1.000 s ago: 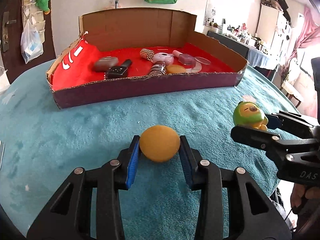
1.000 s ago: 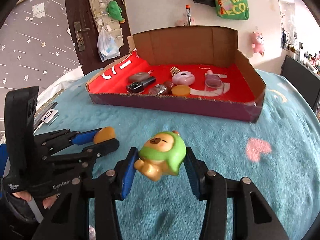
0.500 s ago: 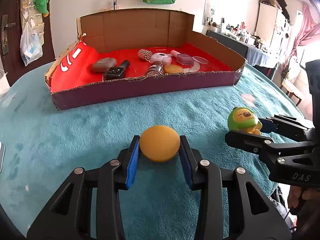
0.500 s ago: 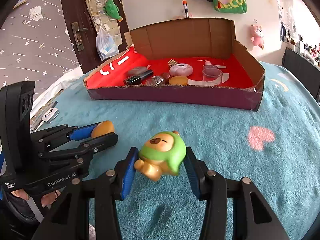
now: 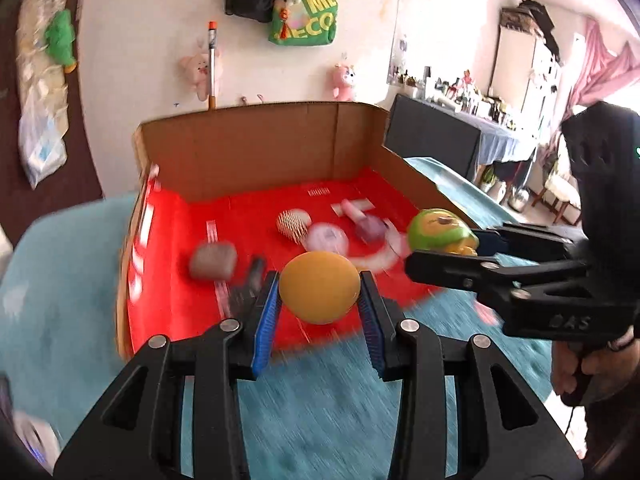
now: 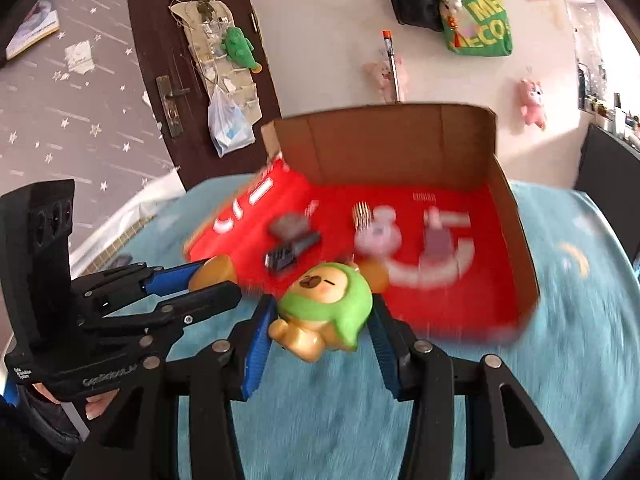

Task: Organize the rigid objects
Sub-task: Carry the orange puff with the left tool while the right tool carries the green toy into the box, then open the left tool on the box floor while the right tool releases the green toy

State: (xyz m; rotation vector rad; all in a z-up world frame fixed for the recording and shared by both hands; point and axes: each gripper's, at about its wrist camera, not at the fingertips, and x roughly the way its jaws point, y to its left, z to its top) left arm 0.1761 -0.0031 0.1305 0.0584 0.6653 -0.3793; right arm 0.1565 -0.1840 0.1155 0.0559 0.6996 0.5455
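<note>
Left gripper (image 5: pixel 318 300): fingers pinch an orange ball (image 5: pixel 319 286) between the blue pads, contact on both flanks, ball clear of the bench (image 5: pixel 340 420). Right gripper (image 6: pixel 318 330): fingers pinch a green-hooded bear toy (image 6: pixel 326 308) across its body, toy tilted, tan feet hanging toward 7 o'clock.

Both items sit in front of the cardboard tray (image 5: pixel 256 148), whose red floor fills the view from 10 to 2 o'clock. In the left wrist view the right gripper (image 5: pixel 444 256) stands at 3 o'clock of the ball, just beside it, with the toy (image 5: pixel 438 234) at its tip.

Tray contents, blurred: a grey oblong piece (image 5: pixel 212 260) at 9 o'clock of the ball, a dark bottle-like item (image 6: pixel 290 252), a studded ball (image 5: pixel 294 224), a pink round item (image 5: pixel 326 238) and a mauve piece (image 5: pixel 370 230) toward 12 to 1 o'clock.

Step in hand, as judged: carrying both items over the near wall for placement on the red floor.

Recommendations:
- Clear the near wall fully before lowering; the rim itself cannot be made out in the blur
- Keep the two grippers apart; they run close side by side
- Ball will roll once freed: set it down against a neighbour or the wall, spread the fingers only on contact
- Toy is held off-centre and may tip; seat it on open floor toward 1 o'clock in the right wrist view, away from the mauve piece
- Release one side at a time
</note>
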